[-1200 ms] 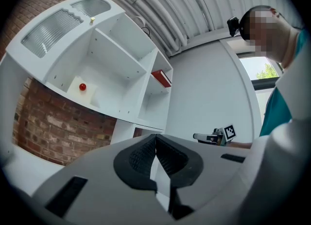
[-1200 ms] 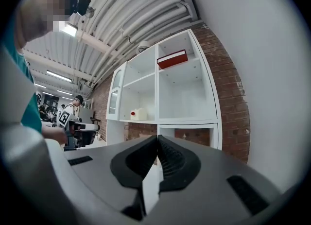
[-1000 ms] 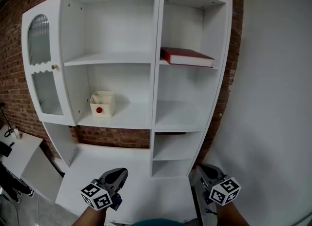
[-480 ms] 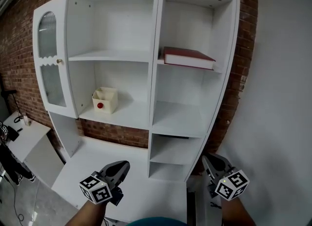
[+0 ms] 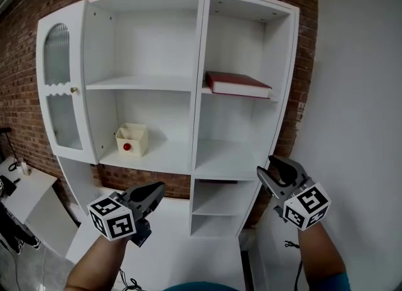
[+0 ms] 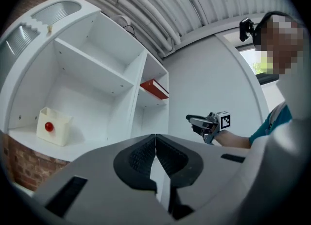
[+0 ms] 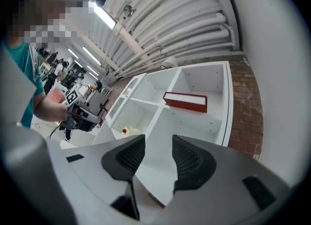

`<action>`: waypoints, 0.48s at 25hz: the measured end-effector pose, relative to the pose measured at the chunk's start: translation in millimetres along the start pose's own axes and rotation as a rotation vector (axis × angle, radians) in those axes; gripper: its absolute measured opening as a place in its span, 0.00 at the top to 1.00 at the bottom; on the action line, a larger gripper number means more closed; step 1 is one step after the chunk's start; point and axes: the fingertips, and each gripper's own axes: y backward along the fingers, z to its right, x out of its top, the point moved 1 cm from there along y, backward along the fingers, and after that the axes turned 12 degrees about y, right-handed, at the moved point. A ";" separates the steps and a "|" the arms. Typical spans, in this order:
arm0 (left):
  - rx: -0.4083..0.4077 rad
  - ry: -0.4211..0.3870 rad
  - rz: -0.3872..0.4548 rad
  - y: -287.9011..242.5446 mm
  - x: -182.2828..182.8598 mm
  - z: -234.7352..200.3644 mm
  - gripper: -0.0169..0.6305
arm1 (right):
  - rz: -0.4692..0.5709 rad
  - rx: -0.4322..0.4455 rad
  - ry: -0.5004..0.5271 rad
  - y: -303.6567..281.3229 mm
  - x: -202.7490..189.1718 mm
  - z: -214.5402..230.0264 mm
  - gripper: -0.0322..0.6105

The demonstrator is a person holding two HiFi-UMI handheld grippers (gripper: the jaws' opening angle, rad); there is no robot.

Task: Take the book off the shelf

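A red book lies flat on the upper right shelf of the white shelf unit; it also shows in the left gripper view and the right gripper view. My left gripper hangs low in front of the left half of the unit, shut on nothing. My right gripper is raised below the book, level with the lower right compartments and well short of it. Its jaws have just been opening and stand apart with nothing between them.
A cream box with a red knob sits on the middle left shelf. A ribbed glass door stands at the unit's left side. Brick wall lies behind, a plain white wall to the right, a white desk at lower left.
Both grippers have risen toward the shelves, the right one further. The right gripper has rolled and its jaws have gone from shut to apart. The left stays shut.
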 end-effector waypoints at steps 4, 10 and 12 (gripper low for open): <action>-0.031 -0.020 -0.001 -4.9 40.2 7.4 0.95 | -0.009 -0.018 0.191 -22.9 45.9 21.2 0.63; -0.039 -0.055 0.028 -7.3 99.6 14.2 0.95 | -0.045 -0.048 0.455 -63.4 102.8 53.2 0.56; -0.030 -0.086 0.026 -9.4 111.9 14.7 0.95 | -0.066 -0.040 0.535 -76.8 116.3 57.1 0.55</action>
